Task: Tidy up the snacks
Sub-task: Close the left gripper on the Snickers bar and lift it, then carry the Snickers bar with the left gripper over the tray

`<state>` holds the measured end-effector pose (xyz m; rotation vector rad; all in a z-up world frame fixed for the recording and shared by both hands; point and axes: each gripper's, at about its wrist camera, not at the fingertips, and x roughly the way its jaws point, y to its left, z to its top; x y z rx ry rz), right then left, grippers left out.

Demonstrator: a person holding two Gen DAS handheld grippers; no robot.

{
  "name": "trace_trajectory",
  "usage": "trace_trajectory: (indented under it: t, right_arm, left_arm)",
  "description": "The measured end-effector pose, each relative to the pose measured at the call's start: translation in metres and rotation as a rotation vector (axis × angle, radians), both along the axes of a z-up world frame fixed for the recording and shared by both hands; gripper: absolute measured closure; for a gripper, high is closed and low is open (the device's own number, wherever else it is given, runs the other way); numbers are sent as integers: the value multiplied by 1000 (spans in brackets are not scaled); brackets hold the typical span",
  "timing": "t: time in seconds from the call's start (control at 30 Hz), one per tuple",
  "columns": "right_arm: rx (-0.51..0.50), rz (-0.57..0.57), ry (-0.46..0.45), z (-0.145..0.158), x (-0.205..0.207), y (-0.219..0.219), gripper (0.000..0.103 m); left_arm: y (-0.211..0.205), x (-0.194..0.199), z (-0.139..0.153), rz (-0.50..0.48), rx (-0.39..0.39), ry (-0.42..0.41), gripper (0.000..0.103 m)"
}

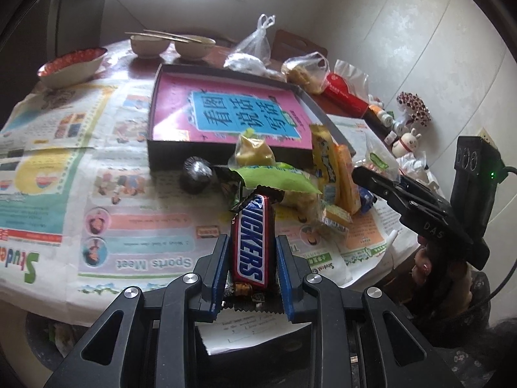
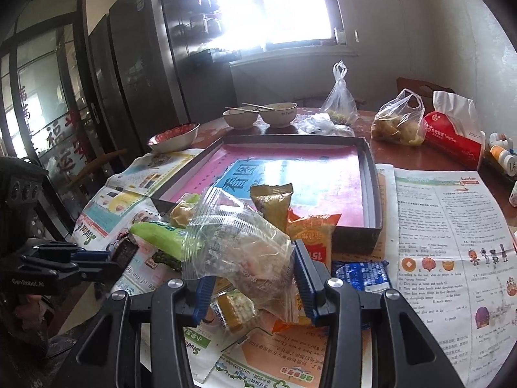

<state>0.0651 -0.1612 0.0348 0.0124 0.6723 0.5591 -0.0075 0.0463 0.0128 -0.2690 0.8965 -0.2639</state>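
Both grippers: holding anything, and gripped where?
Left gripper: Snickers bar, held by its near end. Right gripper: clear bag, fingers on its two sides.

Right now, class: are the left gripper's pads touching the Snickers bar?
Touching. The left wrist view shows the left gripper with both blue pads pressed against the sides of the Snickers bar, holding it above the newspaper.

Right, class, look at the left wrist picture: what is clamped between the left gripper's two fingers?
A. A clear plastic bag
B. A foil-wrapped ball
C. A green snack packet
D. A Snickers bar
D: the Snickers bar stands lengthwise between the left gripper and its blue pads press both sides, while the green packet lies behind it on the newspaper.
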Motion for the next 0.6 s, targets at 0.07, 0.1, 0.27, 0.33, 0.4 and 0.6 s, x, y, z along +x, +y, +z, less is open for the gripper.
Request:
trace_trajectory:
  t: [0.07, 0.1, 0.27, 0.33, 0.4, 0.6]
  right_arm:
    - [-1, -13, 0, 1, 1, -1, 58]
    - [-2, -19, 0, 1, 2, -1, 58]
    - [-3, -46, 2, 3, 5, -3, 58]
    - [2, -50, 3, 3, 6, -5, 58]
    - [3, -54, 4, 3, 7, -5, 58]
    - [14, -50, 12, 1, 8, -5, 58]
  left_arm:
    - [5, -1, 2, 15, -2, -5, 74]
    - [8, -1, 3, 20, -5, -6, 74]
    - [21, -5, 13, 51, -13, -36, 83]
    - [25, -5, 17, 63, -15, -49, 85]
    - [29, -2, 18, 83, 1, -52, 85]
    - [28, 7, 4, 71, -3, -16, 86]
